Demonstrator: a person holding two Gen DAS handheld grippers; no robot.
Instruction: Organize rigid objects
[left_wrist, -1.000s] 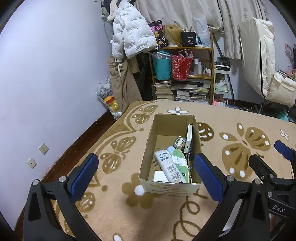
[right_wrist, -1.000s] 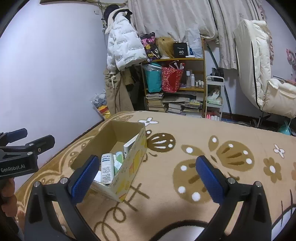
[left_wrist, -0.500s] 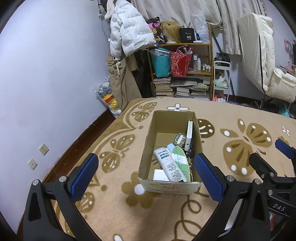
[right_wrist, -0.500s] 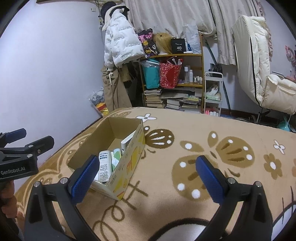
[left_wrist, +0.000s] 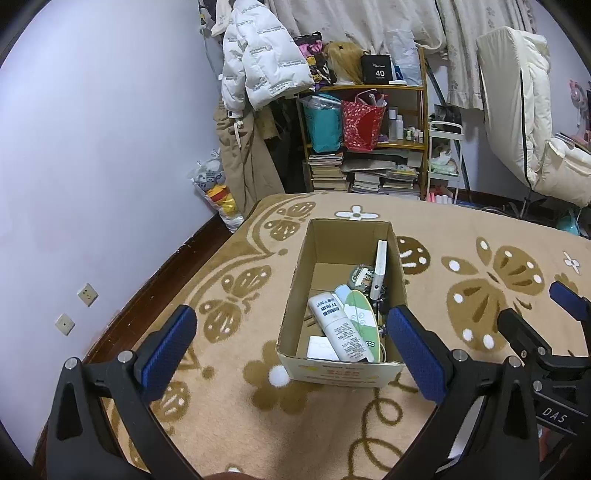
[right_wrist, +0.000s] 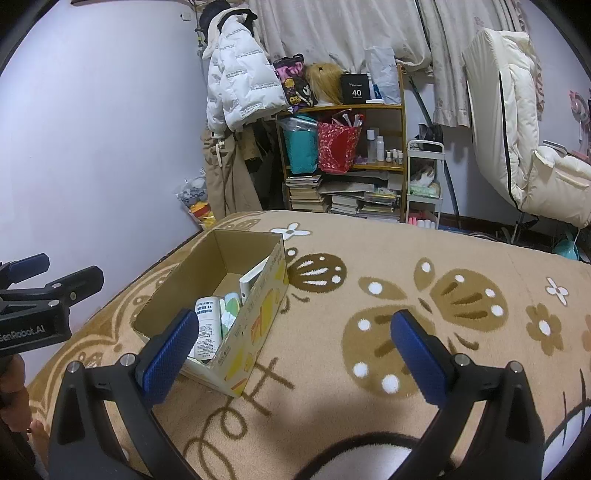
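Observation:
An open cardboard box (left_wrist: 340, 371) stands on a tan butterfly-patterned blanket (left_wrist: 229, 280). Inside lie a white tube (left_wrist: 336, 328), a green and white oval item (left_wrist: 362, 321) and a round tin (left_wrist: 362, 275). A flat white box (left_wrist: 380, 258) leans on the box's right wall. My left gripper (left_wrist: 290, 325) hovers open over the box's near end, holding nothing. The right gripper (left_wrist: 535, 306) shows at the right edge. In the right wrist view the box (right_wrist: 258, 325) sits ahead to the left with the tube (right_wrist: 207, 328) visible. My right gripper (right_wrist: 293, 325) is open and empty, and the left gripper (right_wrist: 66, 267) is further left.
A wooden shelf (left_wrist: 369, 88) with bags, bottles and stacked books stands at the back, beside a hanging white jacket (left_wrist: 258, 66). A cream padded chair (left_wrist: 524, 129) is at the right. Dark floor (left_wrist: 155, 273) and the wall run along the blanket's left edge. A hand (right_wrist: 11, 384) holds the left gripper.
Both views have drifted only slightly, with the far shelf sitting a little higher in frame. The box and its contents have not moved, and both grippers stay open.

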